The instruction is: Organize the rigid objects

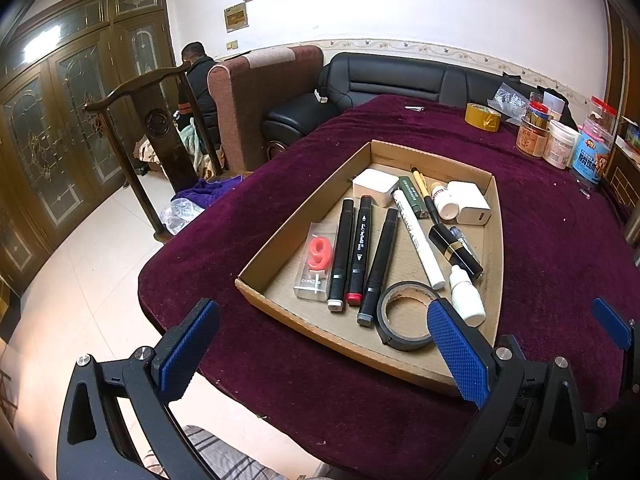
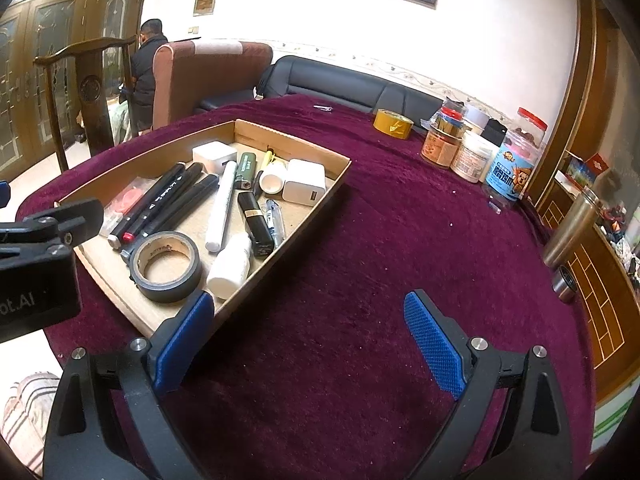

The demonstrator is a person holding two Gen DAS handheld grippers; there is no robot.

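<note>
While the left gripper (image 1: 324,344) hangs with its jaws spread wide and empty over the near edge of the maroon surface (image 1: 540,220), the left wrist view shows a cardboard tray (image 1: 496,216) holding three black markers (image 1: 362,248), a boxed red number candle (image 1: 318,258), a white marker (image 1: 418,236), a roll of black tape (image 1: 404,316), a lipstick (image 1: 456,250) and a white charger (image 1: 470,202).

From the right wrist view, the right gripper (image 2: 308,338) hovers just right of the tray (image 2: 336,176), jaws likewise wide and empty. A white dropper bottle (image 2: 230,266) lies beside the tape (image 2: 166,266). Yellow tape (image 2: 393,123) and what look like food jars (image 2: 472,156) stand well apart.
</note>
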